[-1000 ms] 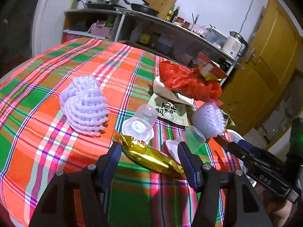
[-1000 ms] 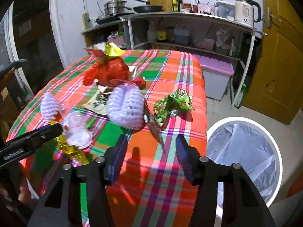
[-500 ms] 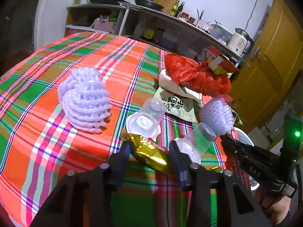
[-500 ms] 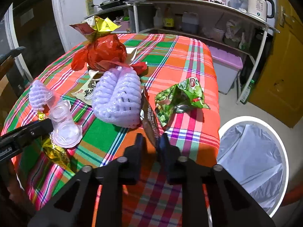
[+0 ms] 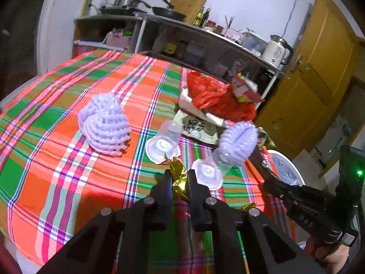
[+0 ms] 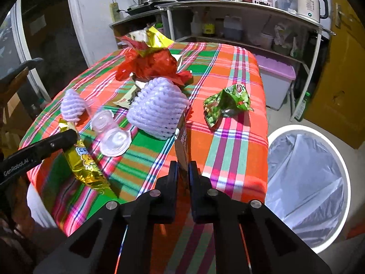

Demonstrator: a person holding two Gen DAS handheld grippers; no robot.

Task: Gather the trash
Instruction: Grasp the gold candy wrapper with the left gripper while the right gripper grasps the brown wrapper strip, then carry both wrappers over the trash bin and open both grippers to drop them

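Observation:
A gold foil wrapper (image 5: 176, 168) lies at the near edge of the plaid table (image 5: 57, 159). My left gripper (image 5: 179, 176) has its jaws closing, and the pads pinch the wrapper's crumpled end. The same gold wrapper (image 6: 84, 162) hangs under the left gripper (image 6: 66, 137) in the right wrist view. My right gripper (image 6: 182, 167) is closing too, its pads pressed on the thin edge of a brown wrapper (image 6: 182, 141) that stands up between them. A white-rimmed bin (image 6: 285, 129) with a clear liner stands on the floor to the right of the table.
Two lilac foam nets (image 5: 105, 123) (image 5: 239, 141), two clear plastic cups (image 5: 164, 143) (image 5: 207, 174), a red bag (image 5: 216, 96) over paper scraps and a green wrapper (image 6: 228, 102) lie on the cloth. Kitchen shelves and a yellow door (image 5: 319, 86) stand behind.
Both grippers went from open to closed: the left onto the gold wrapper, crumpling its end, the right onto the brown wrapper's edge.

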